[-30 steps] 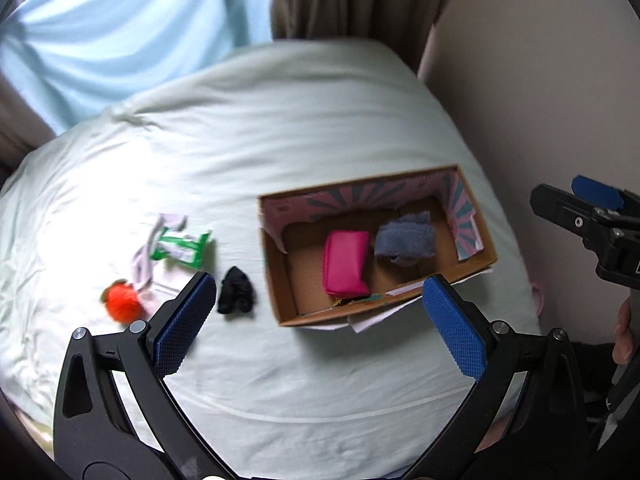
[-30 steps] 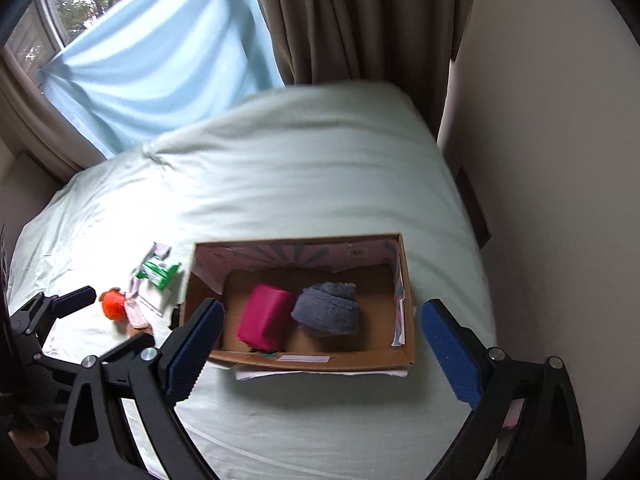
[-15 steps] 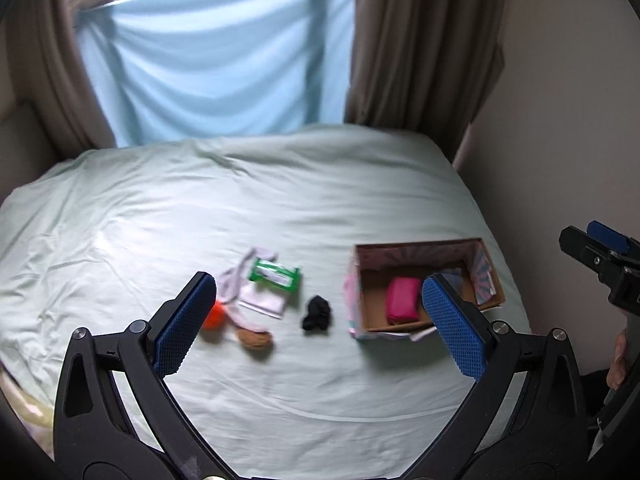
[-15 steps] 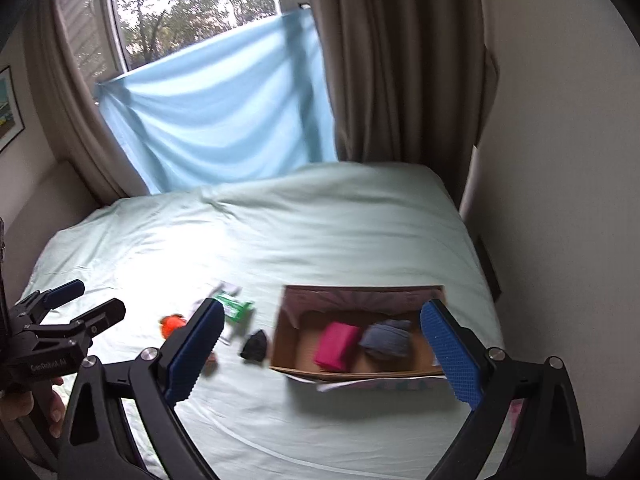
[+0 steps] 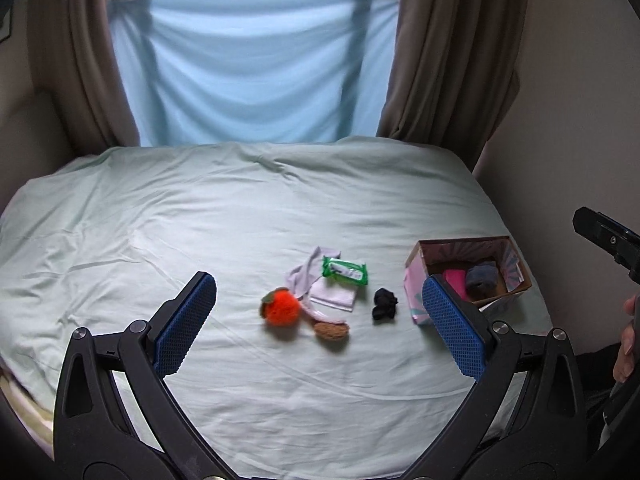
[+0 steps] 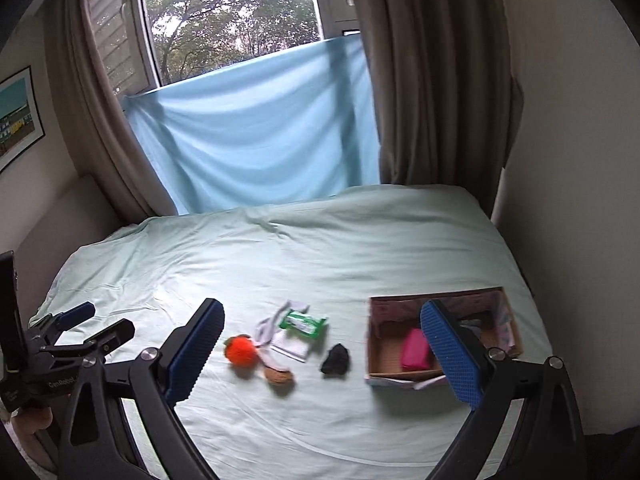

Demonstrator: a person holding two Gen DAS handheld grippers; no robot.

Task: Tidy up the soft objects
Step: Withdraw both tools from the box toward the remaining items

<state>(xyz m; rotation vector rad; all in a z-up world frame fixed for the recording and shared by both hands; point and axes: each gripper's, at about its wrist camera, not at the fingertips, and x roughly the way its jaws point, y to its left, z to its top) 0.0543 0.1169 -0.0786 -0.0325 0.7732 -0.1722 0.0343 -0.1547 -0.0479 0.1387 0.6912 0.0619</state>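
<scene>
A cardboard box sits at the bed's right side, holding a pink pouch and a grey-blue cloth. Left of it lie a black sock, a green wipes pack, a pale sock, a white packet, an orange plush and a brown plush. My left gripper is open and empty, well above the bed. My right gripper is open and empty too.
The pale green bed sheet spreads wide. A blue cloth hangs over the window between brown curtains. A wall borders the bed on the right. The left gripper also shows at the right wrist view's left edge.
Both grippers have pulled back and tilted up from above the box, so the whole bed and window now show. The objects have not moved.
</scene>
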